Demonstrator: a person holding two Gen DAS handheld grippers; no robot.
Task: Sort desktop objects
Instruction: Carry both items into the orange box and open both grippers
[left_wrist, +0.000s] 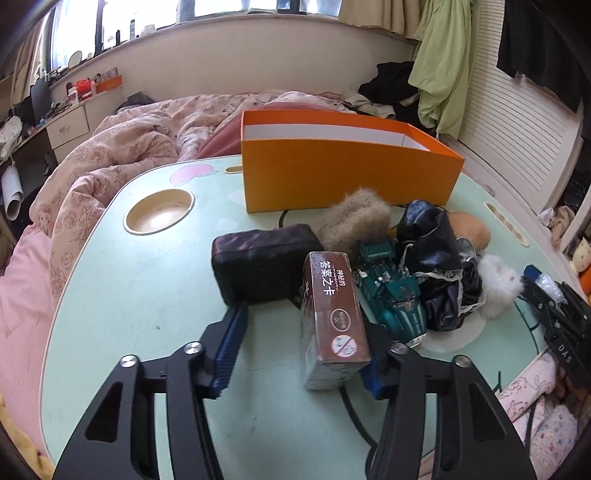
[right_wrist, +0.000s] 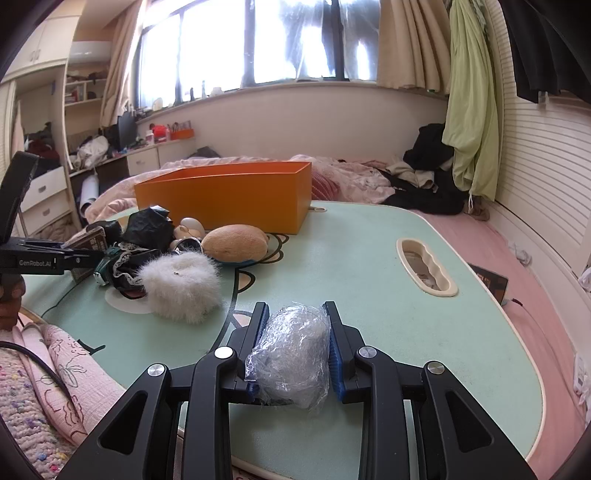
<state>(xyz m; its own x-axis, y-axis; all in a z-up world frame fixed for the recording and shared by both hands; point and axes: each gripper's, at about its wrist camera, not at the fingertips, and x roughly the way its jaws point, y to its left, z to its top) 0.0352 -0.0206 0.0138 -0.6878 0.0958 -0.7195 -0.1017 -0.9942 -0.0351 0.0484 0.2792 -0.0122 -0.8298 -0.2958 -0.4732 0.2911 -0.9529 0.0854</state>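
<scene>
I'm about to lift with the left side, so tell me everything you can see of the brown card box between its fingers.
The brown card box is a small cardboard pack with white Chinese lettering and round printed symbols on top and a pale, patterned side. It lies on the green table, long axis pointing away from the camera, looking tilted. It sits between the fingers of the left hand-held gripper, near the right pad; a gap remains on the left. The teal toy car lies right beside it, the dark pouch just behind.
</scene>
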